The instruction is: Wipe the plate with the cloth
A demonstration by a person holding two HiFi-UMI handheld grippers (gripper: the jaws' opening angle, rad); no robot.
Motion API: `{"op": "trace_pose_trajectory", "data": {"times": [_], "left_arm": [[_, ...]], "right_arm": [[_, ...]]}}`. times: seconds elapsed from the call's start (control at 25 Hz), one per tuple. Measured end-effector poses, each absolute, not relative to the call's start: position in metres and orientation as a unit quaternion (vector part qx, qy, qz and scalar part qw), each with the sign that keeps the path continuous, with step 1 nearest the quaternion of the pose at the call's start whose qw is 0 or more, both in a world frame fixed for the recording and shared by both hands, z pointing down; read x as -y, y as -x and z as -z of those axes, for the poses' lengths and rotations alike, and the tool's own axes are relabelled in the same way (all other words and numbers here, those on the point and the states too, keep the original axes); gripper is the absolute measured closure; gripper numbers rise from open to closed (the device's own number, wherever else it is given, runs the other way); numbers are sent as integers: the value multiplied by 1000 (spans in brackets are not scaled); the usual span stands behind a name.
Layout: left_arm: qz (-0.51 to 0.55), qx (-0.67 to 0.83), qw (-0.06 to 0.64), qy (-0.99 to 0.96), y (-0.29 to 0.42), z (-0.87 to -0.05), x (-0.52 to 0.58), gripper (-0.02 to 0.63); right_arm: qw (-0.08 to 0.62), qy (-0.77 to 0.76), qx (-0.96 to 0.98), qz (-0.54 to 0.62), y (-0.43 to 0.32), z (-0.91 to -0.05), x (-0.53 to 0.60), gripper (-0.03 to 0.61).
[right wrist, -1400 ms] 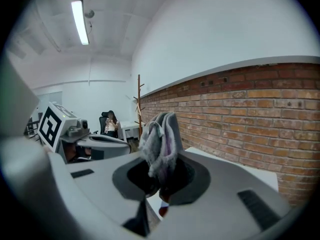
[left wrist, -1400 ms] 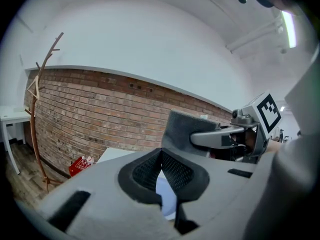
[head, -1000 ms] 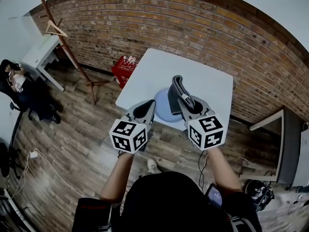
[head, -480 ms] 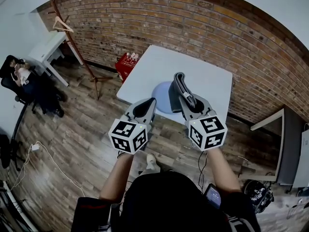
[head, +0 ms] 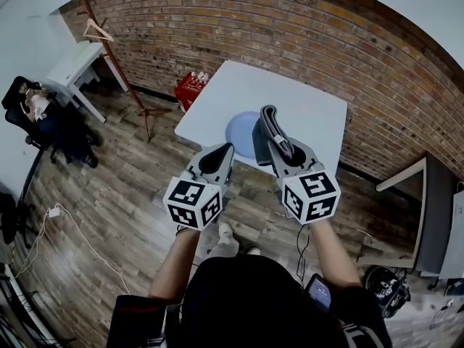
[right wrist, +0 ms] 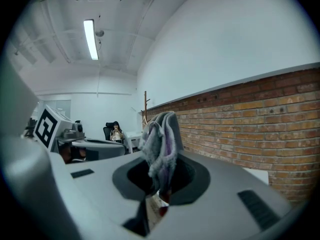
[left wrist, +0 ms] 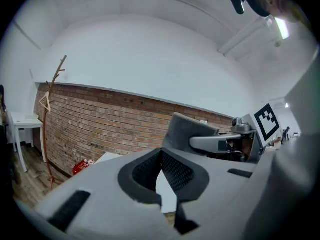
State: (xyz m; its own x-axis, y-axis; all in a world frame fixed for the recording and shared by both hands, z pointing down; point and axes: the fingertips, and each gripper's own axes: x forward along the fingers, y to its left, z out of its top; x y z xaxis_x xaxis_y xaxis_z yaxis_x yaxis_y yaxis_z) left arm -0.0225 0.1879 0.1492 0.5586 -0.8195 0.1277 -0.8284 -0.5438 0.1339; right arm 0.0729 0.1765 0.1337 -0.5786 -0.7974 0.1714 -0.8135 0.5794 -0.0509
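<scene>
Nearest us, both grippers hang at the near edge of the table [head: 297, 107]. The left gripper [head: 226, 151] has its tongs pressed together with nothing between them. The right gripper [head: 280, 149] pinches the cloth [head: 267, 125], a folded grey band. Its long axis runs along the tongs and points away from us toward the wall [head: 290, 27]. In the head view its free end lies over the right side of the plate [head: 238, 130]; we cannot tell whether they touch. The plate sits on the table close to that near edge, between the two grippers. Beyond it the tabletop runs bare to the far edge. Left of the table the floor [head: 109, 187] lies open up to a basket [head: 188, 91] by the far left corner. The wall stands close behind.
</scene>
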Motion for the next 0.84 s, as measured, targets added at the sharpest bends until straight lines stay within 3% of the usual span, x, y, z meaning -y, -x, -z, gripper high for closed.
{"op": "trace_pose_trajectory", "data": {"times": [0.84], "left_arm": [[-19,480,82,-873,27,-151,-229,595]], "right_arm": [[66,-448,890,-54,-73,-136,-217,528]]}}
